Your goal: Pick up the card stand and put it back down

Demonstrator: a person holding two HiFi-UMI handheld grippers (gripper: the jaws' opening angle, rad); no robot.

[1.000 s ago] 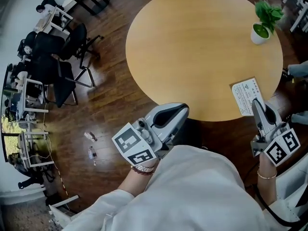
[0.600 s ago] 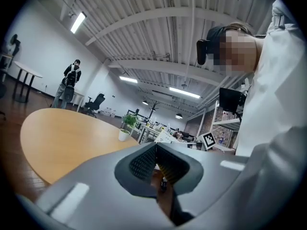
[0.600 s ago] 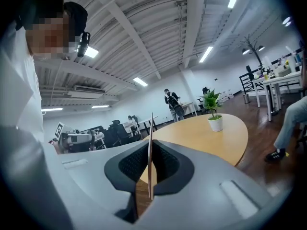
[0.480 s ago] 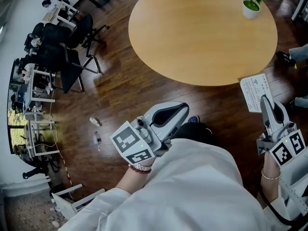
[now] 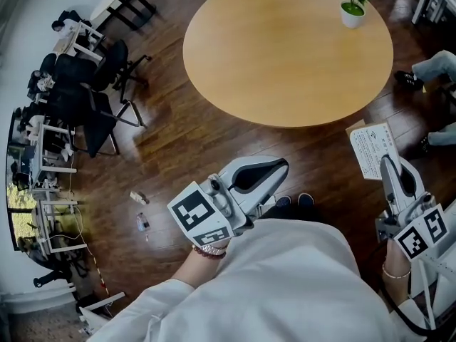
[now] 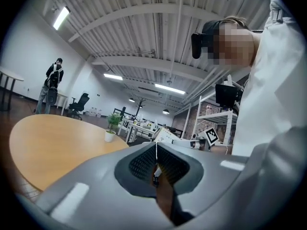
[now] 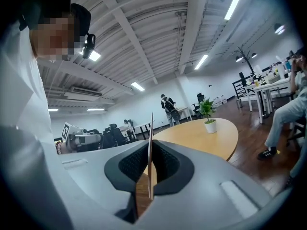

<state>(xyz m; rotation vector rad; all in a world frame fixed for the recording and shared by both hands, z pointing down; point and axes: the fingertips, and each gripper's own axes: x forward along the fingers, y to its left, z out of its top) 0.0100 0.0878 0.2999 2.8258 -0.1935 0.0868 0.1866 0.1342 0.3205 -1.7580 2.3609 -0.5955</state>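
One card stand (image 5: 370,148), a thin white sheet, is clamped edge-on between the closed jaws of the right gripper (image 5: 387,161) and is held in the air over the dark wooden floor (image 5: 178,155), just off the rim of the round worktop (image 5: 285,48) at about 4 o'clock from its centre. Its face carries several lines of small print and a fan-shaped wireless symbol near the top corner; the words are too small to read. The right gripper view shows the sheet as a narrow upright line pinched between the two ribbed pads. The cube (image 5: 420,232) at the back of this gripper bears black-and-white square markers and no readable text. A second ago the stand overlapped the worktop's edge; half a second ago it was already clear of the rim, and now it sits slightly further out, with the worktop smaller and higher in the head view. The left gripper (image 5: 278,168) is at about 6 o'clock below the worktop, close to the person's white-sleeved body, its jaws together with nothing between them, much as before. A small potted plant (image 5: 353,2) stands on the worktop at about 1 o'clock. Black office chairs (image 5: 92,105) are grouped well apart at about 9 o'clock.
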